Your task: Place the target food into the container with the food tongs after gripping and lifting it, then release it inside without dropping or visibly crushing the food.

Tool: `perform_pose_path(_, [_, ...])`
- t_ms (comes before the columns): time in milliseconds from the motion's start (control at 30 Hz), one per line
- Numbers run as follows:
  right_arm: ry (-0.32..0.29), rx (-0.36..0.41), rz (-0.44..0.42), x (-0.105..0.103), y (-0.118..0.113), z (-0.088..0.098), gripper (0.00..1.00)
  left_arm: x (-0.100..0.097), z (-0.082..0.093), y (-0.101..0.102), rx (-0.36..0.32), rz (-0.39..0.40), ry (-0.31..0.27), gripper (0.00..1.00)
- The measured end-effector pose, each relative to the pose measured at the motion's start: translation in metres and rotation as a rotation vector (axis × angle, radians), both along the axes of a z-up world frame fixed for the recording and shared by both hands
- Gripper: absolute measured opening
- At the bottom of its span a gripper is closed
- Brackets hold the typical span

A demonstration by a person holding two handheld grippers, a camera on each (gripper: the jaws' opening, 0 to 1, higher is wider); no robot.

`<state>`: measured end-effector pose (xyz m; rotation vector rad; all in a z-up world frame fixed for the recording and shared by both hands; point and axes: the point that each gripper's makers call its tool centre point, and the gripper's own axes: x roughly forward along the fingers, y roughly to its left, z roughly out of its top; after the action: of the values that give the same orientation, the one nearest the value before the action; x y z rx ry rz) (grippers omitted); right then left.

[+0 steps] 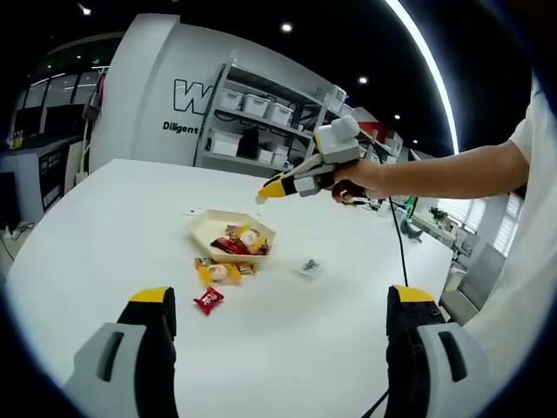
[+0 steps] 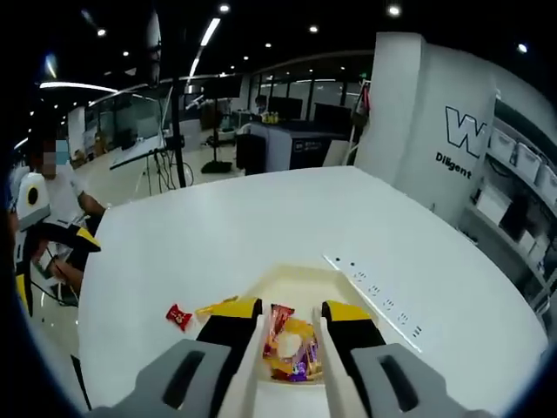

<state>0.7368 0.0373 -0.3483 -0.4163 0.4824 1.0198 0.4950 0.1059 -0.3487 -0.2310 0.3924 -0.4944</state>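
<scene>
Now the right gripper (image 2: 291,326) hangs over the tray (image 1: 209,228), fingers narrow with snacks showing between them. Left gripper (image 1: 278,305) waits, fingers wide, above the tabletop (image 1: 104,226).

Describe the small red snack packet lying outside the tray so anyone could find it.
On the big white round table, find the cream hexagonal tray of wrapped snacks. The small red snack packet lies alone on the tabletop just outside the tray, beyond a yellow packet; it is the only loose all-red one.
</scene>
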Motion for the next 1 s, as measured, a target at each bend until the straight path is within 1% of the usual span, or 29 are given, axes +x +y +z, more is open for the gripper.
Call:
perform_pose_path(67, [0.001, 0.000, -0.002, 0.002, -0.001, 0.000, 0.23, 0.000, 0.000, -0.001, -0.002, -0.001, -0.002, 0.98])
perform_pose_path(100, [-0.002, -0.003, -0.001, 0.000, -0.001, 0.000, 0.23, 0.000, 0.001, -0.002, -0.002, -0.002, -0.002, 0.98])
perform_pose_path(167, [-0.022, -0.012, -0.003, -0.001, -0.003, 0.001, 0.23, 0.000, 0.001, -0.002, 0.001, -0.004, -0.003, 0.98])
perform_pose_path(200, [-0.017, -0.008, -0.005, -0.001, -0.003, 0.001, 0.23, -0.001, 0.001, -0.002, 0.002, -0.004, -0.004, 0.98])
perform_pose_path(233, [0.009, 0.001, -0.015, -0.005, -0.004, 0.000, 0.23, 0.000, 0.002, -0.002, -0.001, -0.003, -0.006, 0.98])
perform_pose_path(300, [0.000, -0.006, -0.012, -0.006, -0.004, -0.002, 0.23, -0.001, 0.002, -0.002, -0.002, -0.001, -0.007, 0.98])
perform_pose_path(433, [0.019, -0.013, -0.008, -0.014, -0.003, -0.012, 0.23, -0.002, 0.002, -0.001, -0.001, 0.001, -0.007, 0.98])
perform_pose_path(467, [0.025, -0.013, -0.009, -0.016, -0.002, -0.015, 0.24, -0.002, 0.002, 0.000, 0.001, 0.002, -0.007, 0.98])
perform_pose_path(500, [0.033, -0.014, -0.006, -0.024, 0.000, -0.018, 0.24, -0.003, 0.001, 0.000, 0.002, 0.003, -0.006, 0.98])
perform_pose_path(533, [0.033, -0.015, -0.006, -0.025, 0.000, -0.019, 0.24, -0.004, 0.001, 0.000, 0.000, 0.003, -0.005, 0.98])
perform_pose_path(567, [0.033, -0.019, -0.002, -0.031, 0.002, -0.022, 0.24, -0.004, 0.000, 0.000, -0.001, 0.002, -0.004, 0.98])
perform_pose_path(767, [0.065, -0.025, 0.022, -0.047, 0.012, -0.035, 0.24, -0.006, -0.002, 0.001, -0.002, 0.002, 0.003, 0.98])
perform_pose_path(933, [0.088, -0.027, 0.045, -0.055, 0.023, -0.044, 0.24, -0.007, -0.002, 0.003, -0.003, 0.006, 0.003, 0.98])
perform_pose_path(1000, [0.089, -0.036, 0.059, -0.061, 0.028, -0.048, 0.24, -0.007, -0.002, 0.004, -0.004, 0.008, 0.003, 0.98])
